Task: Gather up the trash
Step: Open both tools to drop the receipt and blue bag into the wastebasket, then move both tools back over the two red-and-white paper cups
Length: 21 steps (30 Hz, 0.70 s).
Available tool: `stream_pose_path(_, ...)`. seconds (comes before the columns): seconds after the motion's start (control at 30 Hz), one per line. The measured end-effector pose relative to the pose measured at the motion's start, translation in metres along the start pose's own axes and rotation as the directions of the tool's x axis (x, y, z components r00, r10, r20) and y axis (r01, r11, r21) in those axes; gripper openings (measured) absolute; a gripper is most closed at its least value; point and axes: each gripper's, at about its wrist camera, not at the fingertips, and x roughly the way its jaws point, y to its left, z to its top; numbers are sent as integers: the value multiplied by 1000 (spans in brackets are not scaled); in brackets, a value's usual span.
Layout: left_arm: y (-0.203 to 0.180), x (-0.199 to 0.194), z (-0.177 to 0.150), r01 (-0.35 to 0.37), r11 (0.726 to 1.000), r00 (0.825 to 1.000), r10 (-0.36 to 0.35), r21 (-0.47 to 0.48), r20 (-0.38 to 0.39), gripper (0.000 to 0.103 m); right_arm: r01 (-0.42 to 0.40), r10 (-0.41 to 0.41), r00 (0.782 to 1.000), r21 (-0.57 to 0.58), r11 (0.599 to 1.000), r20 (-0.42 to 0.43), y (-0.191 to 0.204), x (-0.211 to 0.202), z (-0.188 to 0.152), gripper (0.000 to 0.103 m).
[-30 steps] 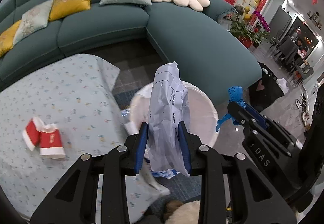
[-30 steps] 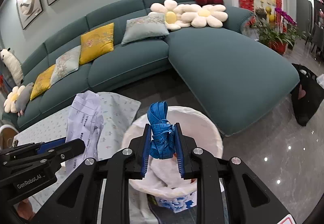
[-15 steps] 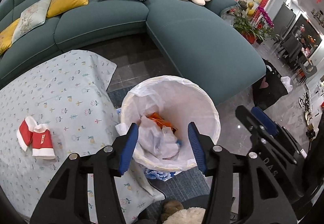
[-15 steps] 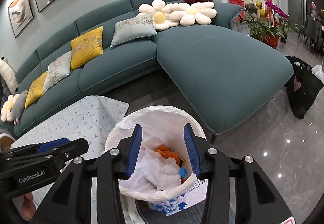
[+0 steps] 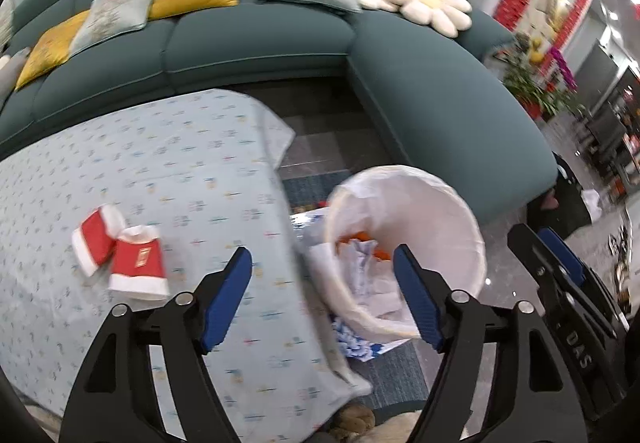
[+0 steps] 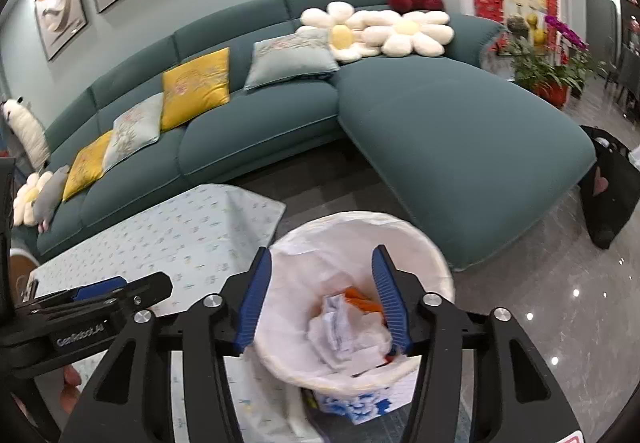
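Beside the surface under its pale blue patterned cloth [image 5: 168, 179] stands the round white-lined waste bin [image 6: 436, 263], where crumpled white paper [image 6: 344, 335] and orange scraps already lie. My left gripper [image 5: 322, 299] and right gripper [image 6: 318, 301] have just been opening, both empty. Left of the bin, two red-and-white paper cups [image 5: 120, 255] still wait on the surface.

Left hand-held gripper [image 5: 322, 275]: black angular frame, ribbed blue pads, silver screws. Right hand-held gripper [image 6: 320, 299]: same build; white "GenRobot.AI" lettering on the left one's side.
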Motion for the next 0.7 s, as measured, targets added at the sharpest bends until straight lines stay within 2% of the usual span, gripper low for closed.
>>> stream_pose_path(0.3,95,-8,-11,-108,986,994,109,-127,3,88,-98,90,992,-89,991,-85,84,19,-26,62)
stream_pose_path(0.53,179,1,-23,-175,954,984,170,-242,-43,88,-177,148,972,-153,972,-184,157,52,-53,63)
stream_pose_path(0.7,227,15,-29,-203,931,979,187,-303,-80,88,-217,167,952,-181,959,-256,199,83,-72,63)
